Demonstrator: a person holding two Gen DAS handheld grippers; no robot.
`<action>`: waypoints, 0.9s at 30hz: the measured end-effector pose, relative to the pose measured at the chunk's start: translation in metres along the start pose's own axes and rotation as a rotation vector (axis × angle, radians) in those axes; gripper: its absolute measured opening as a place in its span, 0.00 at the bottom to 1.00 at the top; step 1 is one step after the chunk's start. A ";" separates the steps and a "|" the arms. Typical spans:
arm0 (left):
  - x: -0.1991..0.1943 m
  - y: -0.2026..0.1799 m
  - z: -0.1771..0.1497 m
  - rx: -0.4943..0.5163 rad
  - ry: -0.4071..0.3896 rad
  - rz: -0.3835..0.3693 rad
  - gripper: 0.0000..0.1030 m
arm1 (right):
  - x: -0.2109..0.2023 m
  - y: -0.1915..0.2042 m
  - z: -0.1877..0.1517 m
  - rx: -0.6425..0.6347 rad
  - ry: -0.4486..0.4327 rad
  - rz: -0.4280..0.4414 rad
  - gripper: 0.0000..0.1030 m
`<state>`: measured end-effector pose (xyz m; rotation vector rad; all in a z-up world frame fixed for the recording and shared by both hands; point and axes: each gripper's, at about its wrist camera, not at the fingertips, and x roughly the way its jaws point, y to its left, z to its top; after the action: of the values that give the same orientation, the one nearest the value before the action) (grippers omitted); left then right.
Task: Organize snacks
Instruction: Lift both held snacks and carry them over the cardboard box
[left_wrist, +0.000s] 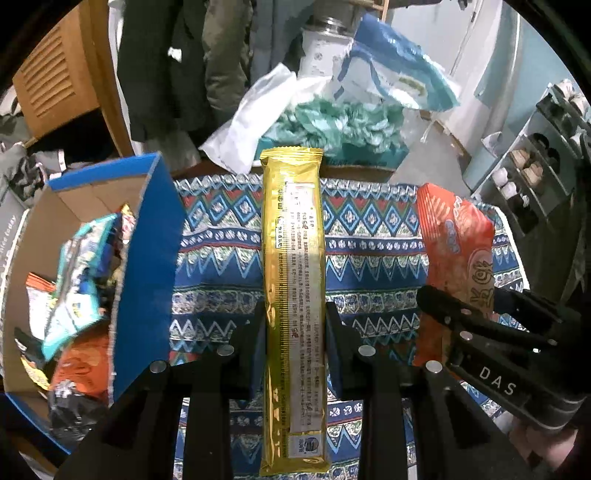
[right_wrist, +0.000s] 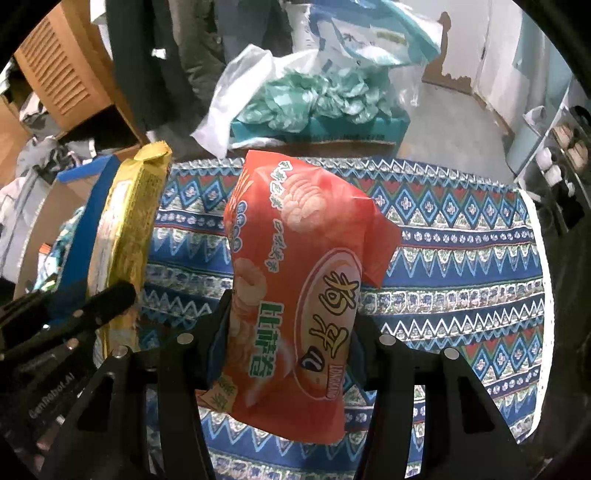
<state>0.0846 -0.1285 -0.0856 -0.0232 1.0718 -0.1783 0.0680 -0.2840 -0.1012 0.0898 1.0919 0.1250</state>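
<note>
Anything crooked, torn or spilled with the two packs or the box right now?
Nothing torn or spilled. Only oddity: in the box, a teal pack stands tilted on the pile. The gold pack and orange bag look intact.

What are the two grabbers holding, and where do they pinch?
Left gripper pinches the long gold snack packet around its middle. Right gripper pinches the orange snack bag across its lower half.

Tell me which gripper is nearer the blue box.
Left. The left gripper, shut on the gold pack, is right beside the blue box; the right gripper, holding the orange bag, is farther off.
</note>
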 end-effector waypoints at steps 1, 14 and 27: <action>-0.005 0.002 0.001 0.000 -0.010 0.001 0.28 | -0.002 0.002 0.000 -0.002 -0.004 0.002 0.52; -0.054 0.045 0.005 -0.059 -0.077 0.026 0.28 | -0.022 0.047 0.015 -0.052 -0.048 0.067 0.52; -0.093 0.128 0.003 -0.188 -0.139 0.083 0.28 | -0.022 0.131 0.037 -0.150 -0.057 0.171 0.51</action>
<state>0.0613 0.0123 -0.0168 -0.1577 0.9463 -0.0010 0.0834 -0.1575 -0.0478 0.0519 1.0136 0.3551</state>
